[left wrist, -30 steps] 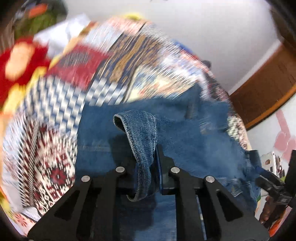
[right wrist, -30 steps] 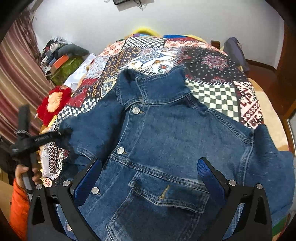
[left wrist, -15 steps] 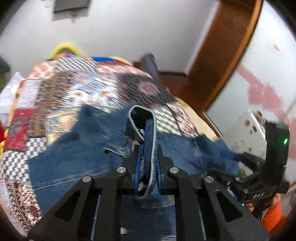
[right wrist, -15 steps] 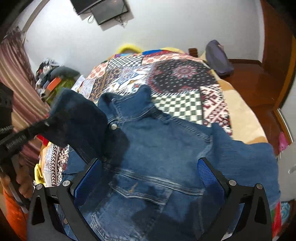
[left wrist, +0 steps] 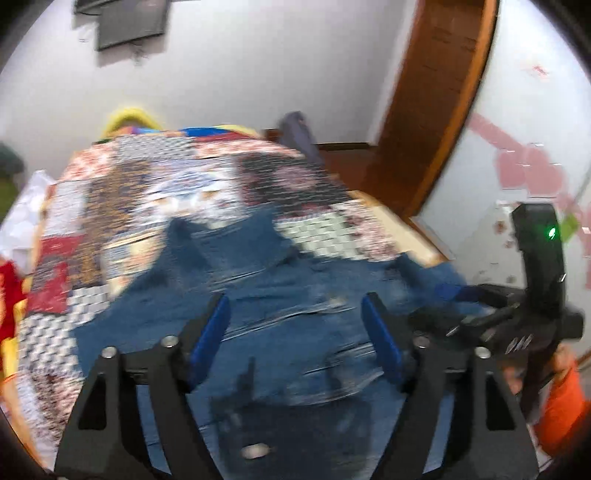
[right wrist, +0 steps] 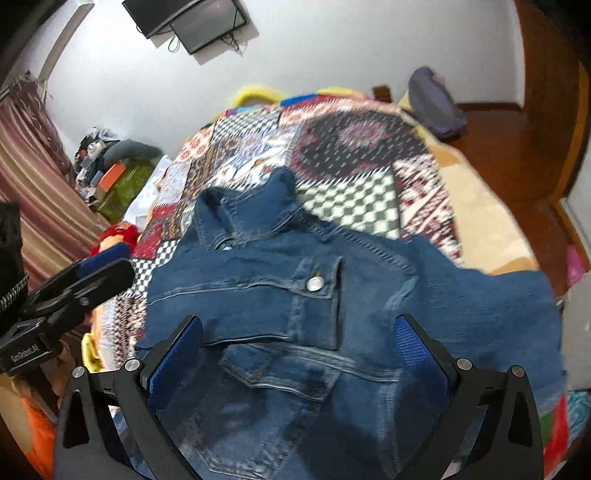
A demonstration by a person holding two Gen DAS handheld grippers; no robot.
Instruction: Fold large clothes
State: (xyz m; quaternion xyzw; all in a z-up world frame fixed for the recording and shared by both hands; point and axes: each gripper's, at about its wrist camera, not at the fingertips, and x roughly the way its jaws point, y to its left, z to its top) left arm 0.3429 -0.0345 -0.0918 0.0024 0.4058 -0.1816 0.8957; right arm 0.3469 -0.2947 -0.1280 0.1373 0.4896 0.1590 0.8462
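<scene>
Both tongs stand wide apart with nothing between their blue pads. Left tongs point(left wrist: 295, 332) hover above the denim jacket point(right wrist: 295, 295), and in the right wrist view they point(right wrist: 105, 264) show at the left edge, just off the jacket's side, above the patchwork quilt point(right wrist: 354, 147). Right tongs point(right wrist: 299, 343) hang over the jacket's lower front; the left wrist view catches them point(left wrist: 454, 295) at the right, near the cloth's far edge, held by a hand in an orange sleeve point(left wrist: 561, 402).

The jacket lies on the bed, front up, collar point(right wrist: 255, 206) pointing toward the far wall. One sleeve is folded across the chest, its cuff with a metal button point(right wrist: 315, 283) lying near the middle, above a flapped chest pocket point(right wrist: 280, 373). The other sleeve spreads out to the right, reaching the bed's edge. The left wrist view is blurred, so finer detail of the denim there cannot be told.

Beyond the bed, a dark screen point(right wrist: 199, 22) is mounted on the white wall, a purple-grey bag point(right wrist: 436, 99) sits at the far right corner, and striped curtains point(right wrist: 33, 177) hang at the left beside a heap of clutter point(right wrist: 107, 155).
</scene>
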